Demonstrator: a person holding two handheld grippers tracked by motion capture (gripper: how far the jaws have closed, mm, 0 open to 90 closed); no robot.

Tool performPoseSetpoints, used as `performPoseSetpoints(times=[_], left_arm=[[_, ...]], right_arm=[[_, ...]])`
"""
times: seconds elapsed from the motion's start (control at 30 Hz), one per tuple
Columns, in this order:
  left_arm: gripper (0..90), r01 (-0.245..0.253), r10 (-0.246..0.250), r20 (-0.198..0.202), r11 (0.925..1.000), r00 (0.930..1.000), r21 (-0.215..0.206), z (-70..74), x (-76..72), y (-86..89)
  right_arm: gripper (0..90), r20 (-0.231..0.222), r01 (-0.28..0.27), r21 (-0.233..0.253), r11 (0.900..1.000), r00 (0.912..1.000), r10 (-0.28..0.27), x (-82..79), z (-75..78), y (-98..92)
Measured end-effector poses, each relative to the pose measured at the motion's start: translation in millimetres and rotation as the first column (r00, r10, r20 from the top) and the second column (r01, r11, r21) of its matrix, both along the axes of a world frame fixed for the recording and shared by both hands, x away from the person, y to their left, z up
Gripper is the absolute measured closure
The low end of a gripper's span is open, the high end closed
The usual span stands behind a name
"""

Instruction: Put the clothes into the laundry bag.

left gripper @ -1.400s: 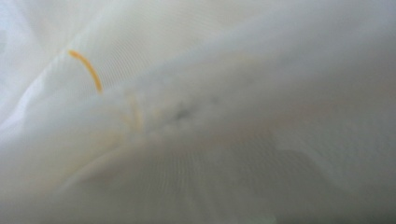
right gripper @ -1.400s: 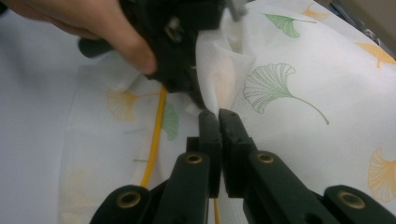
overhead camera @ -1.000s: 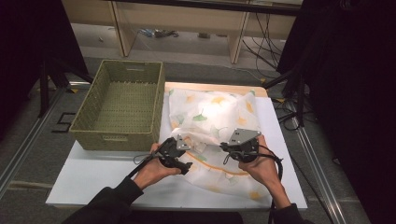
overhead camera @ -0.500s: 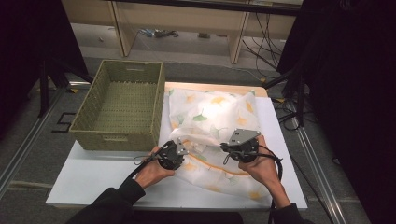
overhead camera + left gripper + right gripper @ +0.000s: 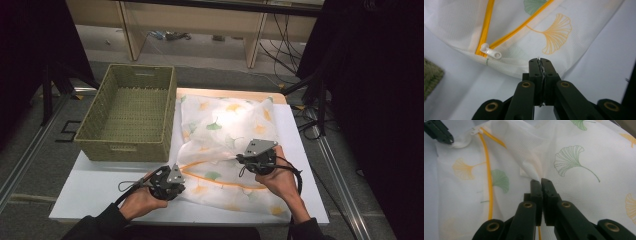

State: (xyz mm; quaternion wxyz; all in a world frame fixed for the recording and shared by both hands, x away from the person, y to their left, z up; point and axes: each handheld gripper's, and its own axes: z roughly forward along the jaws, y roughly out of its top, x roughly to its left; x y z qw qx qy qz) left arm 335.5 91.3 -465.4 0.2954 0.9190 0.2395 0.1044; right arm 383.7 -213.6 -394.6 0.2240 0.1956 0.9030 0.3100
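Scene: a person at a white table (image 5: 90,192), seen from above, works a two-jaw gripper in each hand on a mesh bag (image 5: 227,135).
Bag: white mesh printed with ginkgo leaves, spread across the centre and right of the high view, just beside the basket (image 5: 129,112) at upper left.
Zipper: an orange line (image 5: 485,26) running across the bag's near part; its white pull (image 5: 491,52) lies at the bag's corner, centre left in the left gripper view.
Left gripper (image 5: 172,184): lower centre-left of the high view, at the bag's near left corner; its jaws are pressed together on the bag's edge, a sliver of white fabric between the tips.
Right gripper (image 5: 245,159): centre right of the high view, jaws nipped on a bunched fold of mesh that rises into a small peak.
Basket: green woven, nothing inside.
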Motion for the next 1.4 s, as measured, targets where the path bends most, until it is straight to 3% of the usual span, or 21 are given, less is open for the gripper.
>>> performPoseSetpoints(times=[0.13,0.2,0.3,0.37,0.43,0.5,0.67,0.73,0.77,0.83,0.87,0.9,1.0,1.07,1.17,1.23,1.27,1.3,1.33,1.37,1.4], left_arm=[[83.6,-0.037,0.037,-0.007,0.9992,0.9993,-0.014,3.7,-6.7,9.3],[68.3,-0.104,0.104,-0.001,0.9933,0.9946,-0.051,5.7,-2.9,10.9],[43.0,-0.204,0.2,-0.055,0.9752,0.9782,-0.085,4.9,3.4,5.8],[34.3,-0.224,0.22,-0.061,0.9729,0.9735,-0.057,3.2,4.6,-0.6],[32.6,-0.217,0.216,-0.056,0.9757,0.9749,-0.027,0.4,5.6,-6.0],[34.1,-0.231,0.231,-0.053,0.9729,0.9716,-0.005,-2.0,9.8,-6.9],[76.4,-0.188,0.187,-0.082,0.9821,0.9789,-0.008,-10.0,21.5,11.5],[87.4,-0.18,0.173,-0.119,0.9824,0.9777,-0.051,-11.9,21.4,18.6],[88.3,-0.161,0.156,-0.109,0.9859,0.9817,-0.044,-11.2,20.8,20.7],[88.8,-0.14,0.134,-0.122,0.9895,0.9834,-0.039,-10.0,18.2,23.5],[88.9,-0.146,0.139,-0.121,0.9878,0.9829,-0.053,-11.1,15.2,23.0],[88.9,-0.134,0.129,-0.122,0.9905,0.9841,-0.031,-9.7,12.4,23.2],[89.1,-0.1,0.094,-0.116,0.9939,0.9888,-0.048,-7.6,-1.3,19.9],[89.1,-0.064,0.059,-0.121,0.9974,0.9909,-0.033,-6.9,-9.0,18.3],[89.1,-0.075,0.069,-0.12,0.996,0.9904,-0.049,-8.3,-19.5,15.8],[89.1,-0.047,0.042,-0.12,0.998,0.9919,-0.042,-7.4,-24.0,15.3],[89.0,-0.064,0.057,-0.113,0.9963,0.9919,-0.058,-8.6,-26.9,13.8],[89.0,-0.005,0.002,-0.114,0.9998,0.9935,-0.021,-6.9,-25.0,16.2],[88.9,-0.007,0.004,-0.128,0.9996,0.9917,-0.027,-7.2,-25.2,16.3],[88.6,-0.047,0.04,-0.114,0.9967,0.9927,-0.065,-8.6,-26.8,14.6],[87.5,-0.069,0.059,-0.127,0.9943,0.9902,-0.081,-8.7,-26.3,15.4]], right_arm=[[89.5,-0.014,0.0,0.019,1.0,0.9999,0.0,-1.7,0.2,-0.3],[89.5,-0.009,0.004,0.01,1.0,1.0,-0.004,-0.8,-0.6,-0.5],[89.5,0.006,-0.013,-0.005,1.0,0.9999,0.013,0.2,-0.9,0.0],[89.5,-0.01,-0.01,0.01,1.0,0.9999,0.01,-1.2,-0.9,1.0],[89.5,-0.008,-0.011,0.008,1.0,0.9999,0.011,-0.8,-1.4,0.9],[89.5,-0.012,-0.015,0.006,1.0,0.9998,0.015,-0.8,-2.0,1.1],[89.5,-0.015,0.0,0.011,1.0,0.9999,0.0,-3.2,-1.4,1.0],[89.5,-0.013,0.004,0.007,1.0,0.9999,-0.004,-3.1,-1.1,0.0],[89.5,-0.006,0.003,-0.003,1.0,1.0,-0.003,-2.6,-1.0,-0.8],[89.5,-0.002,-0.003,-0.008,1.0,1.0,0.003,-2.4,-0.7,-1.4],[89.5,0.006,-0.018,-0.009,1.0,0.9998,0.018,-2.3,-0.8,-1.1],[89.5,0.004,-0.017,-0.014,1.0,0.9998,0.017,-3.1,-0.4,-1.3],[89.5,-0.014,0.002,-0.001,1.0,0.9999,-0.002,-7.6,-0.8,-1.0],[89.5,-0.021,-0.002,-0.005,1.0,0.9998,0.002,-9.9,-2.2,-1.8],[89.6,-0.04,-0.009,-0.019,1.0,0.9992,0.008,-14.1,-7.6,-2.9],[89.5,-0.047,-0.008,-0.031,0.999,0.9989,0.007,-17.4,-14.8,-3.1],[89.5,-0.052,-0.009,-0.037,0.999,0.9986,0.007,-17.7,-19.0,-3.3],[89.6,-0.068,-0.007,-0.042,0.999,0.9977,0.004,-18.7,-22.1,-3.4],[89.5,-0.058,-0.008,-0.042,0.999,0.9983,0.005,-17.5,-24.4,-3.8],[89.5,-0.071,-0.012,-0.046,0.999,0.9974,0.008,-17.7,-25.6,-3.9],[89.6,-0.071,-0.011,-0.047,0.999,0.9974,0.008,-18.1,-26.9,-3.6]])
